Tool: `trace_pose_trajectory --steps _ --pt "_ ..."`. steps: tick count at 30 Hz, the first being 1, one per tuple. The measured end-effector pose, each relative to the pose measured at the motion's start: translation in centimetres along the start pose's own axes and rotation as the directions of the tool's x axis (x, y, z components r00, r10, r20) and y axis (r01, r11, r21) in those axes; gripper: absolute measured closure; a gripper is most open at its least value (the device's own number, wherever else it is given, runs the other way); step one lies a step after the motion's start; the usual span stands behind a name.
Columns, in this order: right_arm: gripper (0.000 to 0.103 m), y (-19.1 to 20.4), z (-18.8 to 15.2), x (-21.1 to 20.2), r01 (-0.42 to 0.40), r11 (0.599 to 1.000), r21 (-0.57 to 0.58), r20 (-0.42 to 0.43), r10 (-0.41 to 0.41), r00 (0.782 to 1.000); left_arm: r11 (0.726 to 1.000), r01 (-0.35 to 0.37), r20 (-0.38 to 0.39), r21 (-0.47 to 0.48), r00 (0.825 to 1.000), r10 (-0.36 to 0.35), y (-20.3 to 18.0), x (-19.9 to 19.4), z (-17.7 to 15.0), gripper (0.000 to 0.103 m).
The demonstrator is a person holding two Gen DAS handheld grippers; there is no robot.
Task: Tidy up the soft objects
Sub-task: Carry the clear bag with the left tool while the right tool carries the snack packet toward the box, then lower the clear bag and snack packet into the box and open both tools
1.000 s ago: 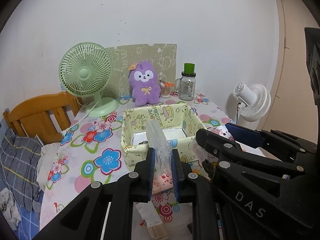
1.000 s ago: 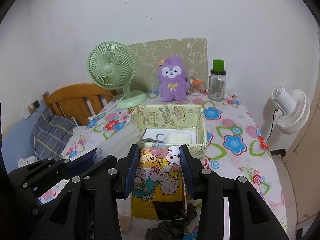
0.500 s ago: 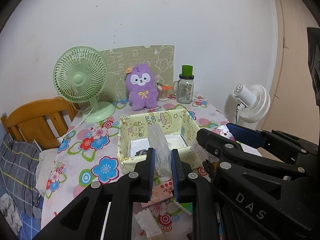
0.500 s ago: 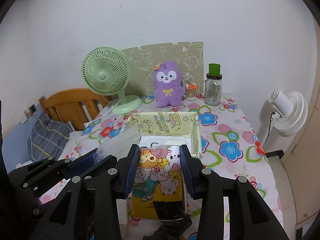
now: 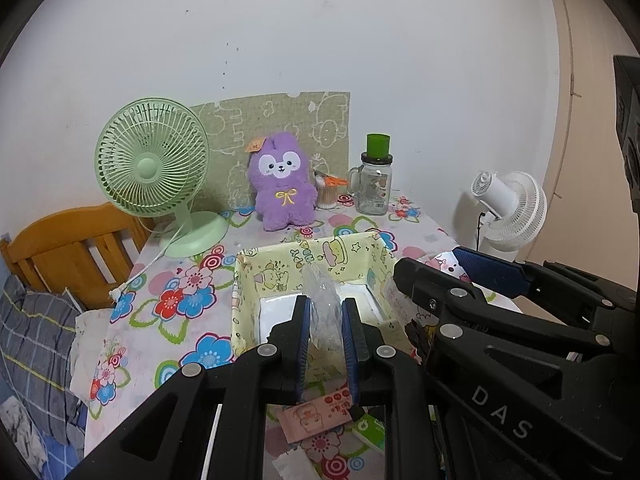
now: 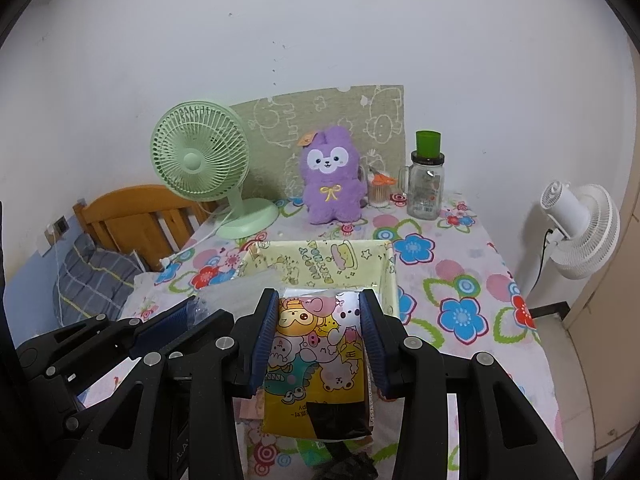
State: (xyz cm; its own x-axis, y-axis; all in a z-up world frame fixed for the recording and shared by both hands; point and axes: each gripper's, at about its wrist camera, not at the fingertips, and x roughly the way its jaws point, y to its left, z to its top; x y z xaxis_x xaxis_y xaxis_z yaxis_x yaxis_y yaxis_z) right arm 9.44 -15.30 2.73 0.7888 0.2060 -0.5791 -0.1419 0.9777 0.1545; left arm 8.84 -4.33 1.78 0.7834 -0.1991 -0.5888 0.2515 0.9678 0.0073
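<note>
soft packets are the job: a clear plastic bag (image 5: 324, 312) is pinched between the fingers of the left gripper (image 5: 326, 336), and a cartoon-printed yellow pouch (image 6: 316, 364) is clamped in the right gripper (image 6: 320, 344), both held above the near edge of the flowered table (image 6: 460, 280). the yellow fabric box (image 5: 312, 264) stands ahead at 12 o'clock from each gripper, open-topped, with something white lying on its floor. a pink packet (image 5: 316, 416) lies on the cloth below the left gripper, at 6 o'clock. further back, at 12 o'clock beyond the box, sits the purple plush (image 5: 280, 184), with the green fan (image 5: 154, 168) at 10 o'clock and a glass jar (image 5: 374, 184) at 1 o'clock

likely risks, as i judge them: the clear bag is slick and floppy, so it may slide out of the narrow pinch or catch on the box's near wall and drag that limp wall inward. the two grippers sit close side by side, so dropping both at once could make them collide. the pouch is held only by its sides and may tip and land across the rim
</note>
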Motion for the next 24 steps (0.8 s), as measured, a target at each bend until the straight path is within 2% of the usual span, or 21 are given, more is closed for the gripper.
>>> trace_pose_trajectory --steps 24 --pt "0.059 -1.0 3.0 6.2 -0.010 1.000 0.007 -0.043 0.010 0.999 1.000 -0.016 -0.047 -0.020 0.999 0.015 2.0 5.9 2.7 0.089"
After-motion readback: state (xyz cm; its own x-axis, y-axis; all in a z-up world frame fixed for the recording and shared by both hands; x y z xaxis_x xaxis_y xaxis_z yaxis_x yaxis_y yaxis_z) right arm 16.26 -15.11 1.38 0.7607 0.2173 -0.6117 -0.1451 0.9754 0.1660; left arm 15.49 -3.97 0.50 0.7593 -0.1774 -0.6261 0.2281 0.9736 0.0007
